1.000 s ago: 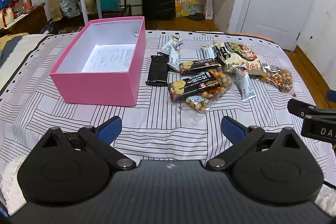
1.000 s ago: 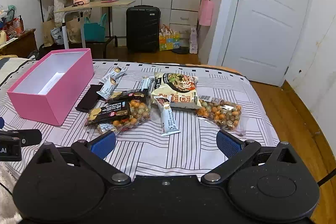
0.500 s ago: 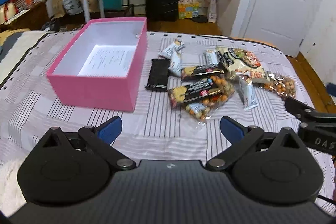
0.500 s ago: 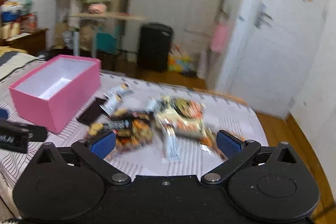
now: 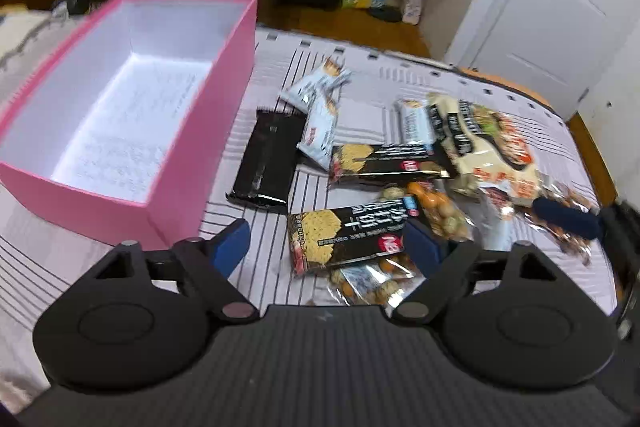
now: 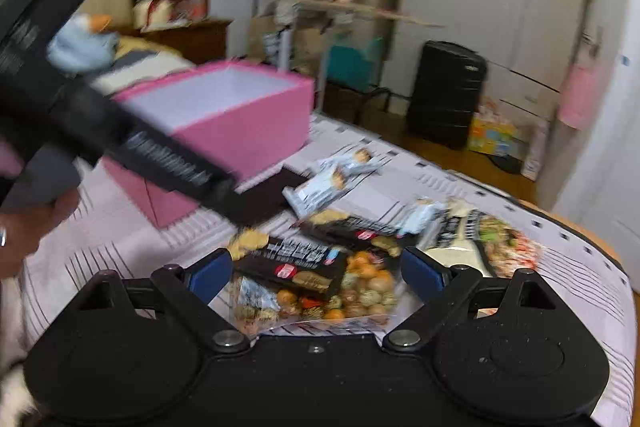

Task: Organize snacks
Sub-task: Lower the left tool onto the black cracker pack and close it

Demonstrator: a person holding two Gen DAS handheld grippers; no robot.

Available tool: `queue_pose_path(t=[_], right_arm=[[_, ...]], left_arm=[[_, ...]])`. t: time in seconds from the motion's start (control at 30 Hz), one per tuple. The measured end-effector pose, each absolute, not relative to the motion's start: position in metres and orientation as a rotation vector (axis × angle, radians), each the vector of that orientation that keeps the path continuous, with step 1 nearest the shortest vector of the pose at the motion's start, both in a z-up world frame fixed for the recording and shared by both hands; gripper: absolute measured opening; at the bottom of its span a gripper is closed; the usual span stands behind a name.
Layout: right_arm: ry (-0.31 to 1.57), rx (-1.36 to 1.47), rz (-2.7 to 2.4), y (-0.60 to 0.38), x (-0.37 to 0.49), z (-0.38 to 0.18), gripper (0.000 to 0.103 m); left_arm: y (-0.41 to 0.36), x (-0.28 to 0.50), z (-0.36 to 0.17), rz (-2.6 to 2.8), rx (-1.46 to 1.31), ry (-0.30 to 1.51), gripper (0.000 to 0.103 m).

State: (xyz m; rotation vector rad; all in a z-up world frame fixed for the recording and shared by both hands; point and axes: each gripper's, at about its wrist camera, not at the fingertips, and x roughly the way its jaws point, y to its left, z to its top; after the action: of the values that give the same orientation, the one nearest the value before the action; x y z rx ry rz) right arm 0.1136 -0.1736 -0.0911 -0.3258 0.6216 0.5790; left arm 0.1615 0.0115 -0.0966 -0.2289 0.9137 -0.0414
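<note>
Both hand-held grippers (image 5: 326,245) nearer — snacks (image 5: 348,235).

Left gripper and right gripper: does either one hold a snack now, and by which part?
Nothing is held. Left gripper and right gripper are closing above the snack pile, pads not yet touching.

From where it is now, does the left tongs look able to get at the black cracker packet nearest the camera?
Probably yes. The left tongs are closing, and the black cracker packet lies on top of the snack pile between the fingers, with nothing over it. The pink box sits off to the side.
</note>
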Motion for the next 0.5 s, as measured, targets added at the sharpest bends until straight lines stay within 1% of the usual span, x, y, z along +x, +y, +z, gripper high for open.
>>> queue_pose_path(t=[0.2,0.33,0.37,0.43,0.5], right_arm=[[0.694,-0.3,0.641,-0.162,0.142,-0.127,0.094],[0.68,-0.349,0.685,-0.154,0.146,-0.14,0.094],[0.679,-0.349,0.686,-0.152,0.147,-0.142,0.094],[0.697,-0.332,0.676,-0.152,0.151,-0.149,0.094],[0.692,-0.314,0.67,-0.152,0.15,-0.155,0.095]], left_arm=[[0.015,0.175,-0.136,-0.05,-0.262,0.925,0.073],[0.022,0.177,-0.152,-0.055,-0.355,0.888,0.072],[0.023,0.178,-0.156,-0.064,-0.379,0.893,0.07],[0.024,0.183,-0.167,-0.086,-0.426,0.939,0.061],[0.024,0.182,-0.172,-0.081,-0.464,0.931,0.06]])
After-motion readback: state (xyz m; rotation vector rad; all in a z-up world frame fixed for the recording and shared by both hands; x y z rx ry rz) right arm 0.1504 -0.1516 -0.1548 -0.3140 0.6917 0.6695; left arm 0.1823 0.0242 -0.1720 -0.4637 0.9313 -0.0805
